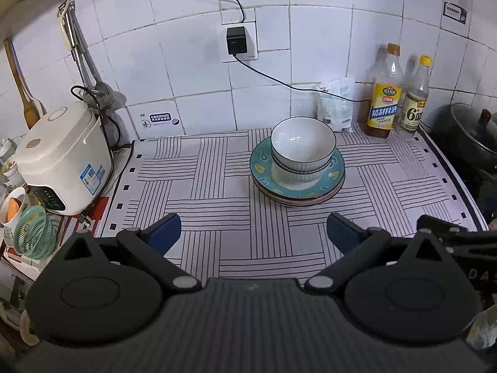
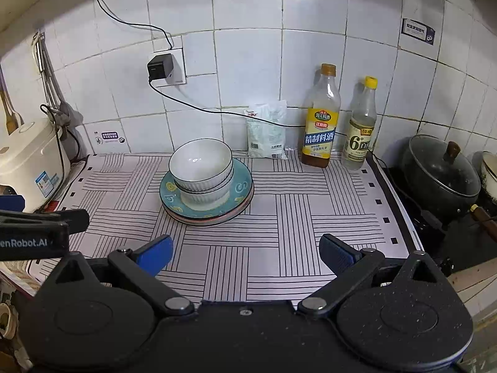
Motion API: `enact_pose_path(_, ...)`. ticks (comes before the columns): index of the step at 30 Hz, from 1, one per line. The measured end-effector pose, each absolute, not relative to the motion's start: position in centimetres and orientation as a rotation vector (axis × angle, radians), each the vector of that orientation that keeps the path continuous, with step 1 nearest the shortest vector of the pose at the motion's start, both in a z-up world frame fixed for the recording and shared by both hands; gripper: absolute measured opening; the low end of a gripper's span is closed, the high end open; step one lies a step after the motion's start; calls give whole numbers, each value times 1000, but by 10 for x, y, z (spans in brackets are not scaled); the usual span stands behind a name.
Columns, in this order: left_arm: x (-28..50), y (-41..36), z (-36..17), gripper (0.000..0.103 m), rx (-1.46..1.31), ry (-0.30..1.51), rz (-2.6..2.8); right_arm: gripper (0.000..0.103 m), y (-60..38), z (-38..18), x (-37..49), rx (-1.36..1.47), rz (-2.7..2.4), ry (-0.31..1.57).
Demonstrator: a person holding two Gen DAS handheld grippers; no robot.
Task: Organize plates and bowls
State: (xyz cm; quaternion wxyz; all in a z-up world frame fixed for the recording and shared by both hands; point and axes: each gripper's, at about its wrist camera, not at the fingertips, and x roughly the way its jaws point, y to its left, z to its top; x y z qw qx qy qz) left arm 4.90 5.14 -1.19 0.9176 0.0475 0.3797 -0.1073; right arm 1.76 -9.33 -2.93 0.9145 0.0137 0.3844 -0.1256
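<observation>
White wall tiles are backing the counter [image 1: 217, 192], where two white bowls [image 1: 303, 146] are sitting nested on stacked plates [image 1: 298, 183] toward the rear. Both the left hand-held gripper [image 1: 253, 233] and right hand-held gripper [image 2: 245, 253] are hovering short of the stack, jaws spread apart and holding nothing.

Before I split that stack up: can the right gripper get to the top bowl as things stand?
Probably yes. The right gripper is open and empty, with only bare striped mat between it and the top bowl. The bottles stand off to the side.
</observation>
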Motion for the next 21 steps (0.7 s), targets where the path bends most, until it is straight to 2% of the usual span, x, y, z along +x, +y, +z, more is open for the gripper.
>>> enact_pose_path(21,45,56,-16,102,94,769,-214,102,-87,-35,19,8,-260,808)
